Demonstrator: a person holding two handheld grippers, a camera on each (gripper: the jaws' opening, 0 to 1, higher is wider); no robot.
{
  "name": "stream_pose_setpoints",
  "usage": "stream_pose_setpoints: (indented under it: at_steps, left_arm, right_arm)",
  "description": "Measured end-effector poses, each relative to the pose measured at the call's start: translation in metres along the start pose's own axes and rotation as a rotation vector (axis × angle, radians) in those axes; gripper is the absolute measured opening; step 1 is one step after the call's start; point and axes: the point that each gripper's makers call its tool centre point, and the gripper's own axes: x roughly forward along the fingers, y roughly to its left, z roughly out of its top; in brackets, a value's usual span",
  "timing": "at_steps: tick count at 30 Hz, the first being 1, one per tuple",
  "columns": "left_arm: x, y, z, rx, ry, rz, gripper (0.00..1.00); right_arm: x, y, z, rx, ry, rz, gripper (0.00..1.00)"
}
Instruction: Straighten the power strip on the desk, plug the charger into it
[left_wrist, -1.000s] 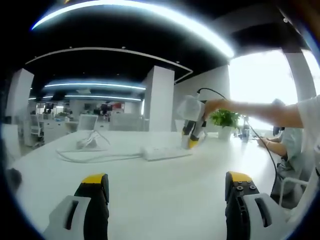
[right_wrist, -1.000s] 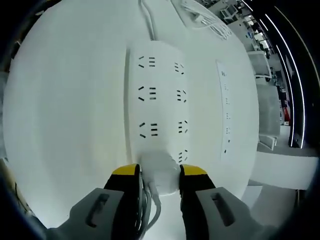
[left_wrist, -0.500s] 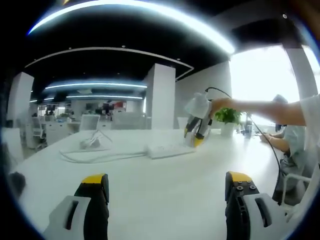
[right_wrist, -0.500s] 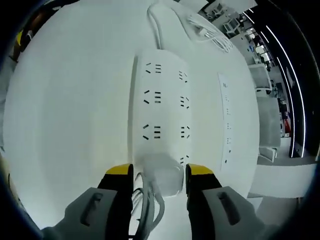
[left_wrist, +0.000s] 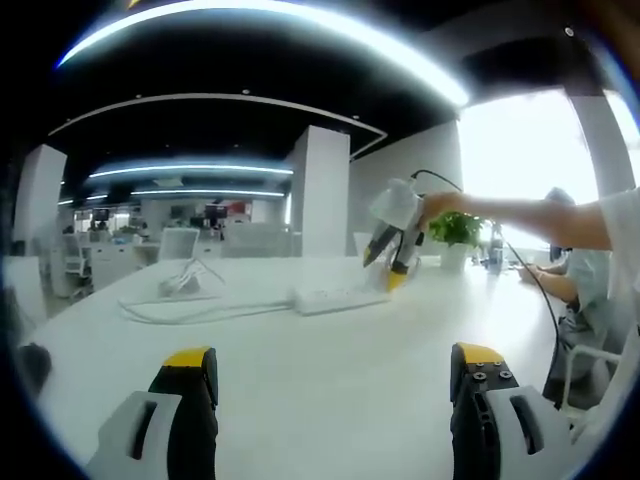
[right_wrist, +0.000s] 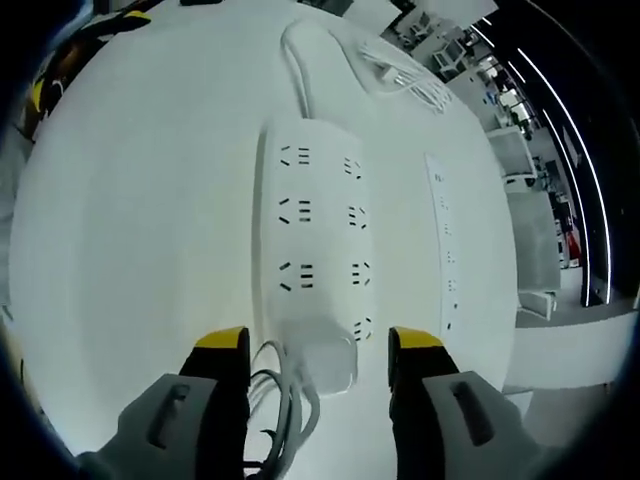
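Sitting in the end socket of the power strip (right_wrist: 308, 235), the charger (right_wrist: 322, 352) looks seated, its white block flush against the strip's near end with its cable (right_wrist: 283, 405) curling off toward the camera. The strip itself lies flat near the middle of the white desk (right_wrist: 130, 230), its own cord (right_wrist: 296, 62) running away to a loose bundle at the far side, and it appears reasonably straight. The right gripper (right_wrist: 318, 350) hangs just above the charger with its yellow-tipped jaws spread apart on either side, gripping nothing. From the left gripper view the same strip (left_wrist: 340, 298) shows across the desk with the right gripper (left_wrist: 393, 262) poised over its end; the left gripper (left_wrist: 330, 372) waits well back, jaws wide and empty. To my eye the plugging step is about finished, and what remains is lifting the right gripper clear without snagging the cable or nudging the strip askew.
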Motion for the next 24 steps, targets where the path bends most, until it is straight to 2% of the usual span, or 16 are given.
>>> stream_pose_setpoints:
  at_steps: [7, 16, 24]
  left_arm:
    - [-0.0006, -0.0006, -0.0038, 0.013, 0.014, 0.001, 0.99]
    - [0.0005, 0.0005, -0.0053, 0.019, 0.018, 0.010, 0.99]
    - [0.0004, -0.0006, -0.0094, 0.013, 0.025, 0.009, 0.99]
  right_arm:
    - [0.0032, 0.0037, 0.0036, 0.031, -0.042, -0.007, 0.73]
    - [0.0005, 0.0048, 0.0038, 0.069, -0.103, -0.030, 0.87]
    - [-0.0014, 0.0069, 0.0041, 0.171, -0.168, -0.025, 0.98]
